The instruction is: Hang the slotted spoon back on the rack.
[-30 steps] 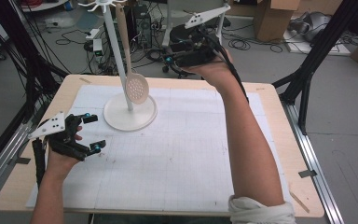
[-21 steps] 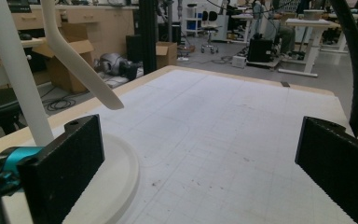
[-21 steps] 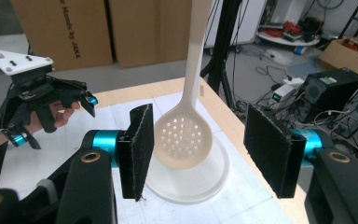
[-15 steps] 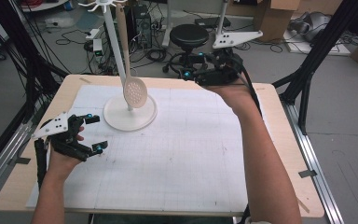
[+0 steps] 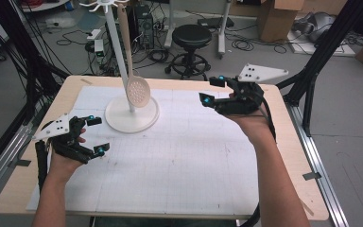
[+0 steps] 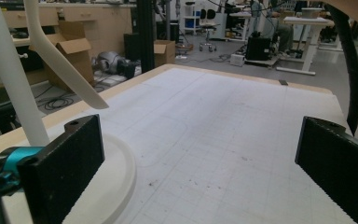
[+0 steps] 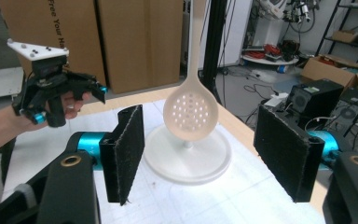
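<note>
A white stand [image 5: 132, 116] with a round base and a tall pole rises at the back left of the table. From its top hooks hangs a cream slotted spoon [image 5: 138, 90], bowl down just above the base. My left gripper [image 5: 98, 135] rests open near the left edge, in front of the stand, and its own view shows the stand base [image 6: 112, 177] just past its jaws. My right gripper [image 5: 211, 90] hovers over the back right of the table, pointing at the spoon [image 7: 189, 112]. Its jaws have just been opening and nothing is between them.
A white grid mat [image 5: 184, 151] covers most of the wooden tabletop. Behind the table stand a black stool [image 5: 193, 35], cardboard boxes [image 5: 276, 19] and loose floor cables. Black frame posts [image 5: 314, 71] flank the table on both sides.
My right gripper has moved right and down, away from the top of the stand, and its jaws have spread wider. The left gripper and the spoon have stayed put.
</note>
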